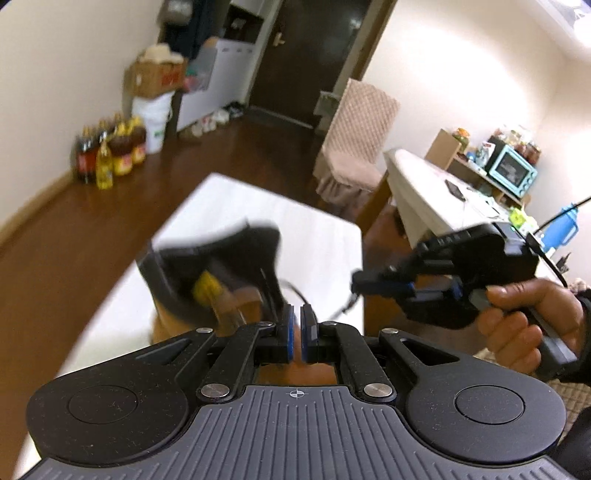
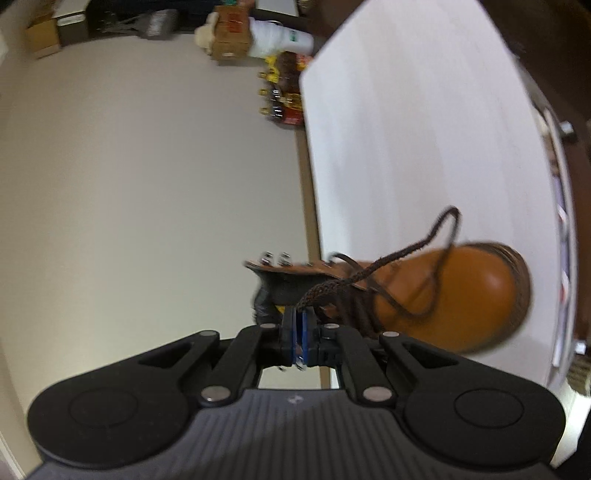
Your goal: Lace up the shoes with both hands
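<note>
Here a smooth tan leather boot (image 2: 461, 291) with metal hooks is seen on the white table (image 2: 406, 129). Its braided dark lace (image 2: 343, 284) is pinched by the right gripper (image 2: 297, 317); the left gripper (image 1: 295, 317) is pressed together, what it pinches unclear. Bottles (image 1: 110, 151) stand by the wall.

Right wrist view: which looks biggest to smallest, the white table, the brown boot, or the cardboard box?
As they appear:
1. White table
2. Brown boot, enlarged by nearness
3. Cardboard box, far off, so its true size is unsure
</note>
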`<state>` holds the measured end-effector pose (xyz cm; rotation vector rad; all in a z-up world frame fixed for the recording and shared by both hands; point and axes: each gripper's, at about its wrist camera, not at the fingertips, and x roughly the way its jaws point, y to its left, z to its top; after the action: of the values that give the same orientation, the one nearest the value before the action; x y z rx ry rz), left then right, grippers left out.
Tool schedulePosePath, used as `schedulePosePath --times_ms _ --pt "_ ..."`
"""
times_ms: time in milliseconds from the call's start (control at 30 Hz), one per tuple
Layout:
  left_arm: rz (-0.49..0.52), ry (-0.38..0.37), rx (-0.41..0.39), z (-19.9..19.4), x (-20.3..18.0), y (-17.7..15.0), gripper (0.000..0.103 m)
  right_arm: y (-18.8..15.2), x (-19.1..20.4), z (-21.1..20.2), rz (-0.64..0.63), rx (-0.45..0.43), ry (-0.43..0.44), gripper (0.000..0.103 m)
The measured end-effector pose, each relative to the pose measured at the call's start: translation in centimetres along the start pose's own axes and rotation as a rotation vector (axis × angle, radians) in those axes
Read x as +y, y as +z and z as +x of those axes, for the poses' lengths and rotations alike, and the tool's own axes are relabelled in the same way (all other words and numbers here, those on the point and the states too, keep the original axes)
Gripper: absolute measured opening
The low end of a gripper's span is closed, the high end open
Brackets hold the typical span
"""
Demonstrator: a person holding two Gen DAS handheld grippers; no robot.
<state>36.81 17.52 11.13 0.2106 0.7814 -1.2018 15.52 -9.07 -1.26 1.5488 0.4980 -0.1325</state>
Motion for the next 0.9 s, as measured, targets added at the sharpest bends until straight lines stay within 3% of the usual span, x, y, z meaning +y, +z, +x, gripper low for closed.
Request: schedulePosePath --times_ms 133,300,433,600,767,900 --pt "0.103 0.027 0.077 1.7 1.5 3.1 0.002 0.9 0.0 1.7 -0.007 0.044 0.014 0.004" --pt "0.254 -0.003 0.308 6.2 3.9 5.8 0.002 2.0 -0.8 3.6 -0.002 0.099 0.012 0.004" --pt "0.315 -0.025 0.397 8.4 4.5 6.4 0.002 2.5 -1.5 4.3 0.012 0.116 0.019 0.004" --pt "0.434 -0.084 0.492 11.0 5.1 6.2 0.002 1.6 -2.0 3.4 0.031 0.068 0.026 0.004" --pt "0.523 -0.138 0.521 12.4 6.2 6.1 0.002 0.0 -2.8 2.6 0.061 -0.021 0.013 0.004" --pt "0.565 -0.273 0.555 13.1 7.2 6.2 0.003 -2.2 -2.6 2.1 0.069 -0.118 -0.009 0.004"
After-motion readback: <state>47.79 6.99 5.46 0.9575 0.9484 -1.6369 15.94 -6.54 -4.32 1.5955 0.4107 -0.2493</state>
